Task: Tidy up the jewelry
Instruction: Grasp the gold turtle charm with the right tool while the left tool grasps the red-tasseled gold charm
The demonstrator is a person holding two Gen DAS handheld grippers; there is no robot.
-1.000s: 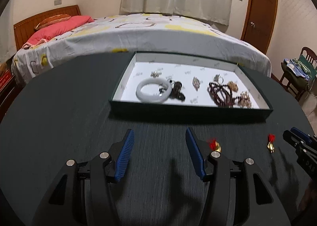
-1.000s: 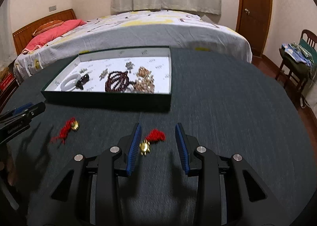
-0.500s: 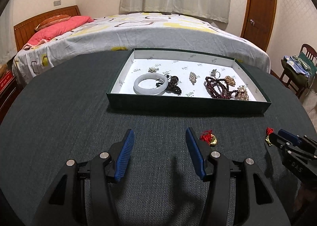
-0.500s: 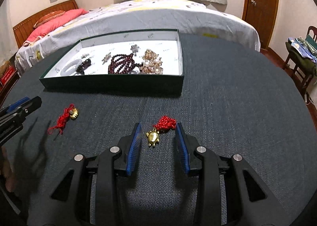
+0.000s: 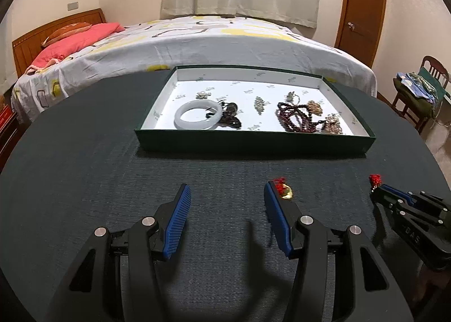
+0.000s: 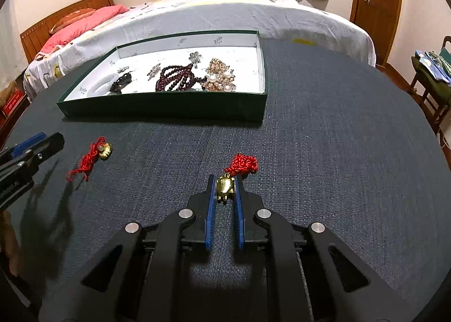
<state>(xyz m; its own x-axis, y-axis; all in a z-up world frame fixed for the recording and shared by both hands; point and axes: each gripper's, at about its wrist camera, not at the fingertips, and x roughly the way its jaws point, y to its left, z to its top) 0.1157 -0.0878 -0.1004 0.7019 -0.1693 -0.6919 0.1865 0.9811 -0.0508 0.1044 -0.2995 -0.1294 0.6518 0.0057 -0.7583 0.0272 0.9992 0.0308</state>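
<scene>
A gold turtle charm (image 6: 224, 186) on a red knotted cord (image 6: 243, 163) lies on the dark table. My right gripper (image 6: 224, 181) has it between its blue pads; the jaws are closing and the pads touch its sides. In the left wrist view only the cord's red tip (image 5: 375, 179) shows ahead of the right gripper (image 5: 376, 195). A second gold charm with red cord (image 6: 97, 152) lies to the left. In the left wrist view that second charm (image 5: 285, 191) sits just outside the right finger of my left gripper (image 5: 227, 189), which is open and empty. The left gripper (image 6: 50, 138) reaches in at the left edge.
A green tray (image 5: 253, 144) with a white lining stands farther back on the table; in the right wrist view the tray (image 6: 169, 105) is at upper left. It holds a white bangle (image 5: 197, 117), dark red beads (image 5: 296, 119) and several brooches. A bed stands behind the table and a chair (image 5: 422, 90) at right.
The right gripper edged forward over the gold turtle charm and its jaws narrowed from wide apart to against the charm's sides. The left gripper stayed where it was, still open.
</scene>
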